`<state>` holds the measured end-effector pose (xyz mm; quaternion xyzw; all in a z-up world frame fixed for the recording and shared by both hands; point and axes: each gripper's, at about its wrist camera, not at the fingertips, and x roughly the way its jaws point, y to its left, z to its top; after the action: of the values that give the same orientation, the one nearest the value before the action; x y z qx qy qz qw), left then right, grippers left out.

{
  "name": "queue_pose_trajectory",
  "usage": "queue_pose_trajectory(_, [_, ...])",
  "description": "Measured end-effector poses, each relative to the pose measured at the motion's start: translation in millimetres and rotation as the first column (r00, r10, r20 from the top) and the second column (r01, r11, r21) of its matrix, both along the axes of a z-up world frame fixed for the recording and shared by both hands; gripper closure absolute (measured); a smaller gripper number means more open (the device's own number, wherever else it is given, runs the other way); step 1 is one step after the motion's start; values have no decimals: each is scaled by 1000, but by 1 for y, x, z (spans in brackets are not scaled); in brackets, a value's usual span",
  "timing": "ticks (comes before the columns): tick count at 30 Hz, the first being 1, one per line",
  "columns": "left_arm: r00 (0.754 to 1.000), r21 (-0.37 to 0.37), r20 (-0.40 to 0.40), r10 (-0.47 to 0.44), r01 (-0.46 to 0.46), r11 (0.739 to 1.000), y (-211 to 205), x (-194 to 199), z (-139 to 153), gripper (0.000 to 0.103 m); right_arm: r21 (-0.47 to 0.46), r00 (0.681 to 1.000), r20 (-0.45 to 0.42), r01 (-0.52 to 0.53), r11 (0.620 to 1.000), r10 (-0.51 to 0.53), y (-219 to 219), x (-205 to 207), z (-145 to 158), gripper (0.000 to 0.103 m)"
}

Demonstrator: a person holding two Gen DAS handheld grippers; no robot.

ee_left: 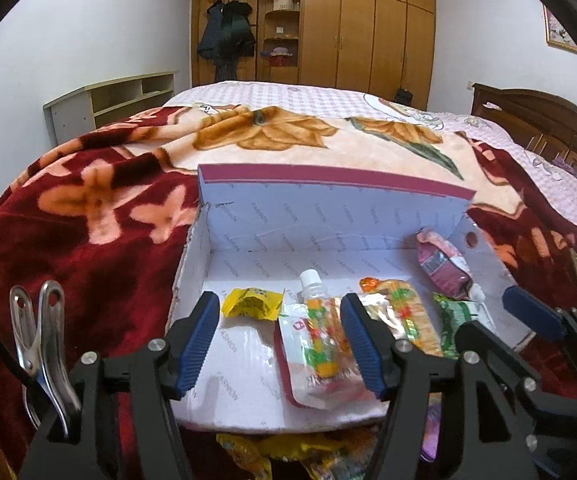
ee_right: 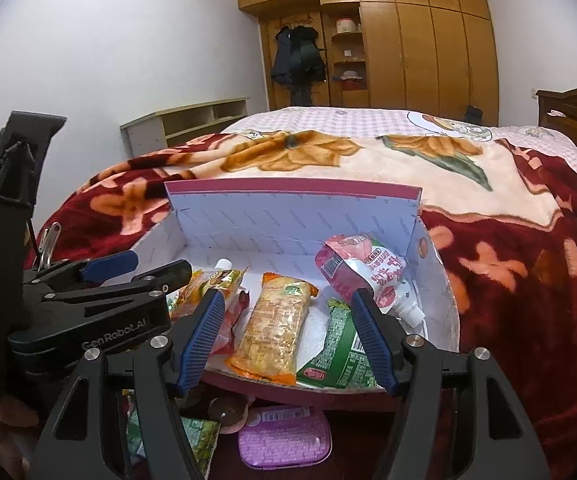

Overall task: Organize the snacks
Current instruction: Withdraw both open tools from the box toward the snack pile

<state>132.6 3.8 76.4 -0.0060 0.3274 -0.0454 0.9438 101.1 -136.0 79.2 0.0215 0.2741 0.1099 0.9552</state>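
Observation:
An open cardboard box point(ee_left: 248, 248) with a white inside lies on the blanket. In it are a yellow packet point(ee_left: 250, 302), a spouted pouch with a white cap point(ee_left: 320, 344), an orange cracker pack point(ee_right: 272, 332), a green packet point(ee_right: 336, 352) and a pink spouted pouch point(ee_right: 360, 272). My left gripper point(ee_left: 280, 320) hovers open over the box's near edge, above the white-capped pouch, with nothing pressed between its pads. My right gripper point(ee_right: 288, 312) is open too; the cracker pack lies in the box below its gap. In the right wrist view the left gripper point(ee_right: 136, 268) stands to the left.
The box rests on a red and cream floral blanket point(ee_left: 88, 220) covering a bed. Below the box's near edge lie more snacks: a purple case point(ee_right: 284, 436), a green packet point(ee_right: 196, 436) and a brown round item point(ee_right: 228, 412). A wardrobe and a low shelf stand far behind.

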Motion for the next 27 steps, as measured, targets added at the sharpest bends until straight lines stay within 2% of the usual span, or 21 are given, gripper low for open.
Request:
queue_pose_trajectory(10, [1000,-25,1,-14,14,1000,4,-28,12,36,5,999,22,-41,999,41,4,-22,15,36])
queue_pose_trajectory(27, [1000,-38,-12,-4,3,999,23,-66,12,36,29,999,-20,-43,999,44,-4,-55,13,36])
